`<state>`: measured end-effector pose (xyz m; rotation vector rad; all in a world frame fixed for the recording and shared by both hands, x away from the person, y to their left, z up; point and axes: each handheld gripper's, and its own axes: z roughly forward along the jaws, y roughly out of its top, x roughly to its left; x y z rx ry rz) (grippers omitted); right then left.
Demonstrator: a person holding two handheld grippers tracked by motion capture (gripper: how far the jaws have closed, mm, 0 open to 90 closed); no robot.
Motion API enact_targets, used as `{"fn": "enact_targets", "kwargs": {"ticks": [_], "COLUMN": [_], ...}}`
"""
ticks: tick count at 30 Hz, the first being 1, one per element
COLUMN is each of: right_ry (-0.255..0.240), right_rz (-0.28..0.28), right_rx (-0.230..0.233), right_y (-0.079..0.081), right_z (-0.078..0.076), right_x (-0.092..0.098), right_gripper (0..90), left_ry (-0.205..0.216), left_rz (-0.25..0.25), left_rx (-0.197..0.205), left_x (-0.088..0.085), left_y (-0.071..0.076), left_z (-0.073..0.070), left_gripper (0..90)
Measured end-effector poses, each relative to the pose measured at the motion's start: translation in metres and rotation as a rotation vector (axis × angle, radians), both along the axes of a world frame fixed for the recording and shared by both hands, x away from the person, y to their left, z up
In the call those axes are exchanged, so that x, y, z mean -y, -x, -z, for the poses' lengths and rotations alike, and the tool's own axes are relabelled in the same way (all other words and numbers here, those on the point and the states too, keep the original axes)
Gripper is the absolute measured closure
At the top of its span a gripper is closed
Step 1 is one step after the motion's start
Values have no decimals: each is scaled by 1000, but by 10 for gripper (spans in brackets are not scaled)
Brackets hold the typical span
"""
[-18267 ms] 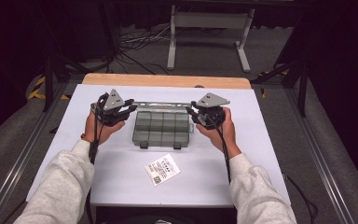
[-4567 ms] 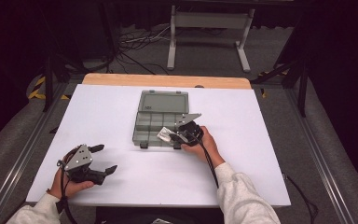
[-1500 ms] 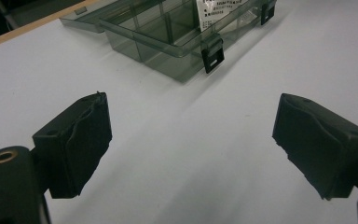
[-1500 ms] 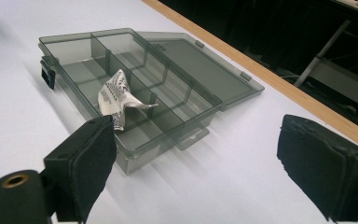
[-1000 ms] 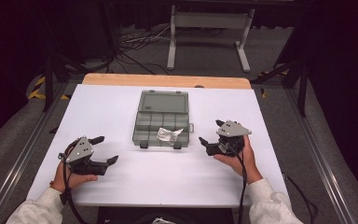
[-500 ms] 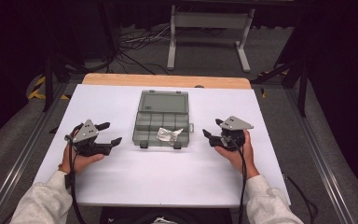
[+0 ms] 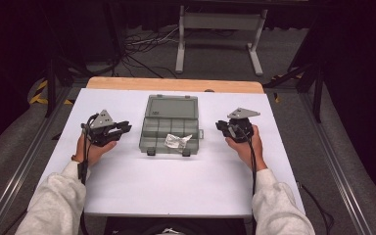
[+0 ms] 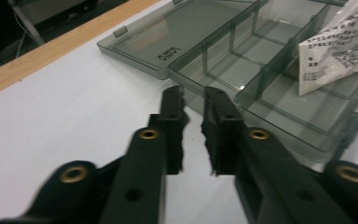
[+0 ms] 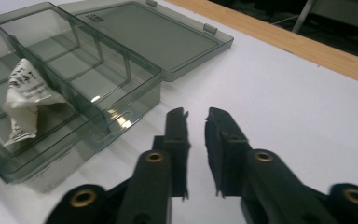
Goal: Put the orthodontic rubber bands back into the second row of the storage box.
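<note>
Now your left gripper [image 7: 122, 128] and right gripper [image 7: 220, 126] flank the open organizer box [image 7: 169, 126], jaws nearly closed on nothing. Inside a front compartment lies the crumpled paper packet [image 7: 177, 141], likely light and soft. Pinch its raised fold (thin plastic walls probably flex).

I see the high view from above my side, looking forward and down over the whole white table [image 7: 176, 181]. My left gripper view looks low and close along its jaws toward the open compartment box [image 8: 261, 79]. My right gripper view faces this box [image 9: 74, 79] from the opposite side, also near. All three share the box and, I think, the same white packet [image 7: 177, 141].
</note>
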<state>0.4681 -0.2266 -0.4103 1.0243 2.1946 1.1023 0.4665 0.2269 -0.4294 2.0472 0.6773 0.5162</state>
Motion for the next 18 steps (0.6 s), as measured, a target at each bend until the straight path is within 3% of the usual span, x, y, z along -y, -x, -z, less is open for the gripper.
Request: {"fn": "enact_targets", "kwargs": {"ticks": [1,2,4,13,18], "right_ry": [8,8,19,30,73], "right_rz": [-1,-3,-14,3,15], "right_rx": [-9,-17,-16,-64,-122], "right_y": [-5,-10,-17,-55,-78], "right_z": [-1,-1,-1,-5,-1], "right_x": [-2,-3,-6,-17,-30], "right_gripper": [885,900,900,900,900], "left_ry": [-13,-25,-20,-11,-33], "left_rz": [-6,-9,-14,-17,-49], "left_rx": [1,-24,-33,-90,-119], "left_x": [1,2,2,7,10], "left_y": [-4,-13,-20,-60,-80], "left_z": [0,0,-1,-4,-2], "left_gripper": [846,867,897,899,899]}}
